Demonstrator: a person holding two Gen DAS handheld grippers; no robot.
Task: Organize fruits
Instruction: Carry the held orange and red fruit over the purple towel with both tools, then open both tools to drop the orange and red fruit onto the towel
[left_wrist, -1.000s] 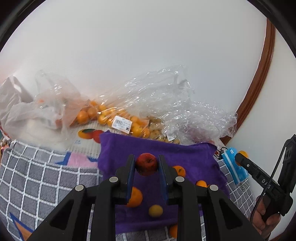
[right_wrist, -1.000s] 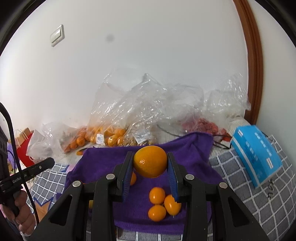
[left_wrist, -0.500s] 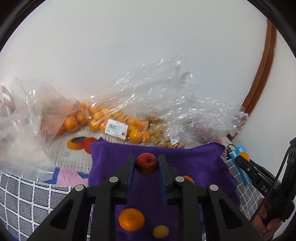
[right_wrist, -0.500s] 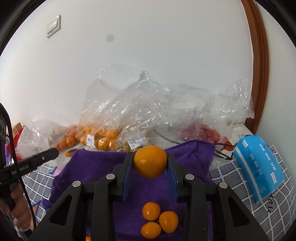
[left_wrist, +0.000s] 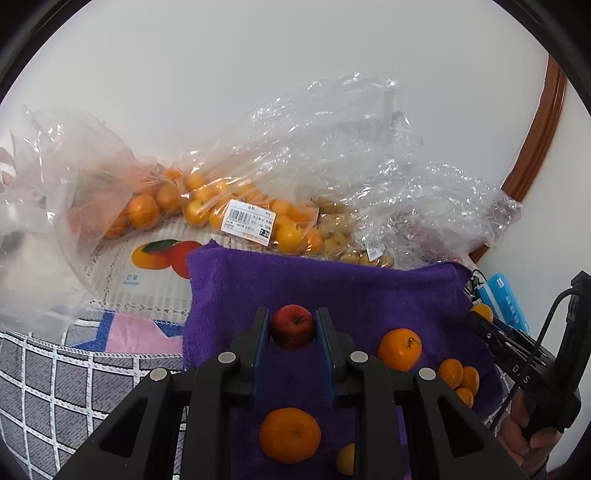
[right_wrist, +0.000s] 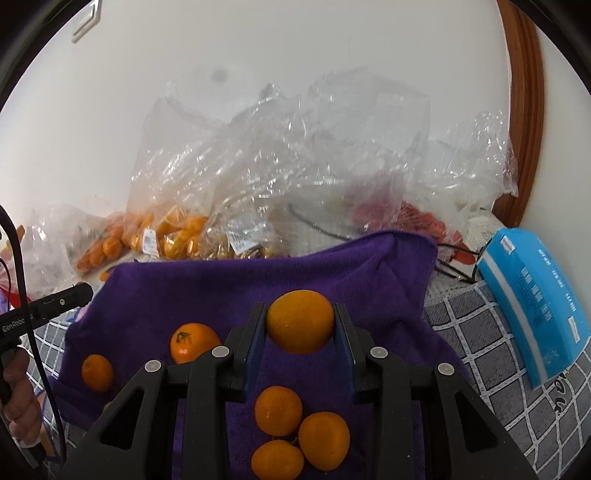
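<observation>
My left gripper is shut on a small red apple, held above the purple towel. My right gripper is shut on a large orange above the same towel. Loose oranges lie on the towel: one below the left jaws, one to its right, and three clustered below the right jaws. The right gripper also shows at the right edge of the left wrist view.
Clear plastic bags of oranges and other fruit lie along the wall behind the towel. A blue box sits right of the towel on the grey checked cloth. A wooden door frame stands at the right.
Both grippers have moved forward over the towel, each still holding its fruit. The bags look nearer, and more loose oranges now show below the jaws.
</observation>
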